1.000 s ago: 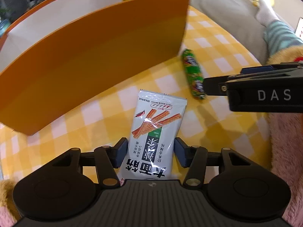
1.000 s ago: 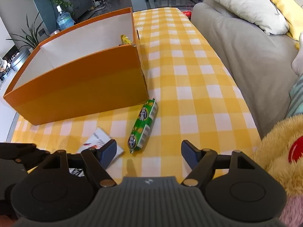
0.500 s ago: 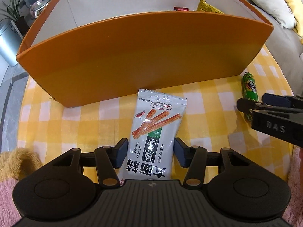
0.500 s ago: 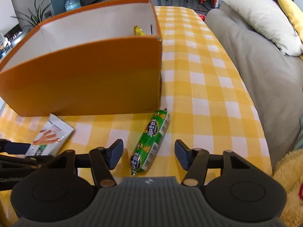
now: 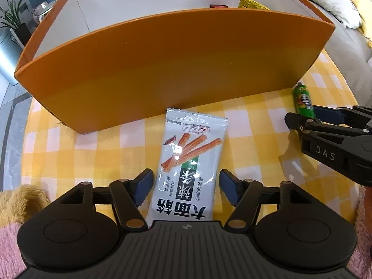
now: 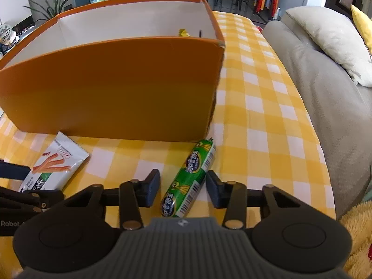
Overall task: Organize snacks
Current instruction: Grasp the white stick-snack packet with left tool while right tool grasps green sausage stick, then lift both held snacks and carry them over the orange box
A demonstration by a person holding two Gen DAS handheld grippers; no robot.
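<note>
Right wrist: sausage (image 6: 189,178) near box (image 6: 111,86) corner, tablecloth (image 6: 262,125) bare rightward.

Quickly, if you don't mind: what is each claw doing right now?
Left claw: open, jaws just widened, white snack packet between them, untouched.
Right claw: open, jaws just closing around green sausage, not yet gripping.

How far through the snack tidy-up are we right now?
Partly done: the orange box already holds a yellow packet. In hand: the left gripper straddles the white packet, jaws just opened wider and not gripping. The right gripper straddles the green sausage, jaws just closing, not yet pressing. Left: lifting both into the box.
</note>
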